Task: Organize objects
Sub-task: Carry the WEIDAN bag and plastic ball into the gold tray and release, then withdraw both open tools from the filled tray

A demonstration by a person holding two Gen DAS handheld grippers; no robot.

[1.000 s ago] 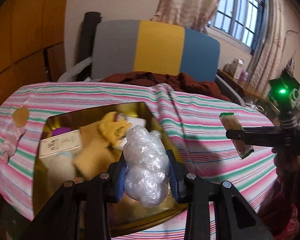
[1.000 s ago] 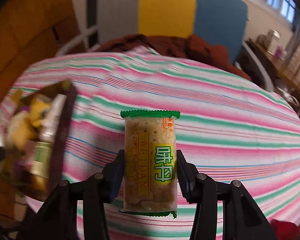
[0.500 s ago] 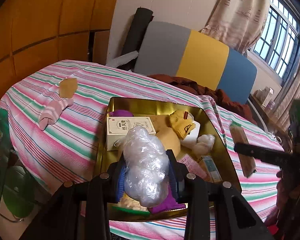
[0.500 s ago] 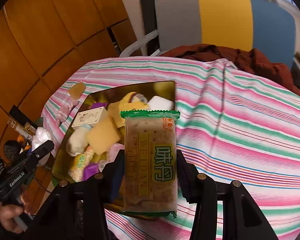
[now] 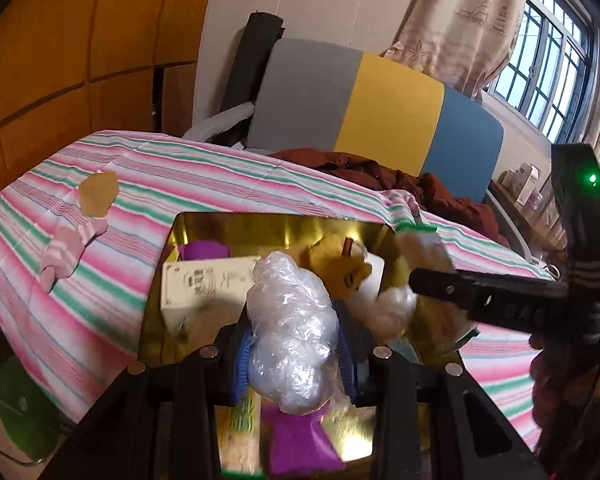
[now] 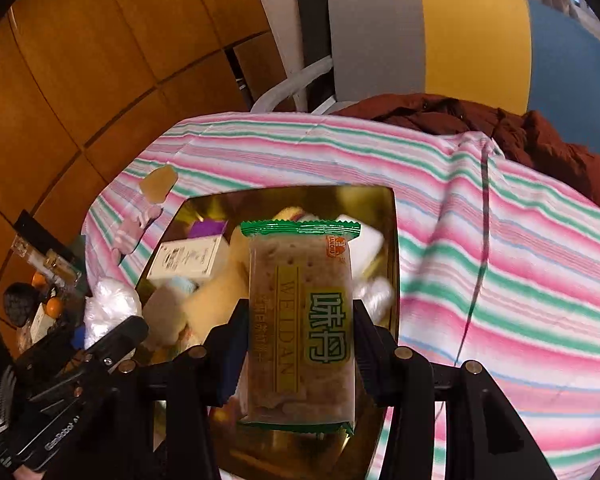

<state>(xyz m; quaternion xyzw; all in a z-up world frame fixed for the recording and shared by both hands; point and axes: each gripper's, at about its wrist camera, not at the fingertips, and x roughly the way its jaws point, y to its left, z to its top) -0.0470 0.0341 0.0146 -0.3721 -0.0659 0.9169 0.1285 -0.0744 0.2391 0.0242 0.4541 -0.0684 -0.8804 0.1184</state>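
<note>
**Both grippers carry items above the gold tray**

Left wrist view: the left gripper (image 5: 294, 344) has its jaws clamped on a crumpled clear plastic bag (image 5: 292, 332), held above the near end of a gold tray (image 5: 260, 226). The tray sits on a pink, green and white striped cloth (image 5: 220, 184) and already holds a white carton (image 5: 204, 284), a yellow soft toy (image 5: 340, 264) and purple packets (image 5: 296, 440). A striped sock (image 5: 68, 248) lies on the cloth, well apart to the left. The right gripper's black body crosses in from the right.

Right wrist view: the right gripper (image 6: 300, 344) grips a green-edged cracker packet (image 6: 302, 320) upright, jaws narrow against its sides, over the tray's right half.

The step in hand looks like delivery into the tray. Next, each gripper likely needs lowering toward a free patch before the jaws part, so nothing bounces out.
</note>
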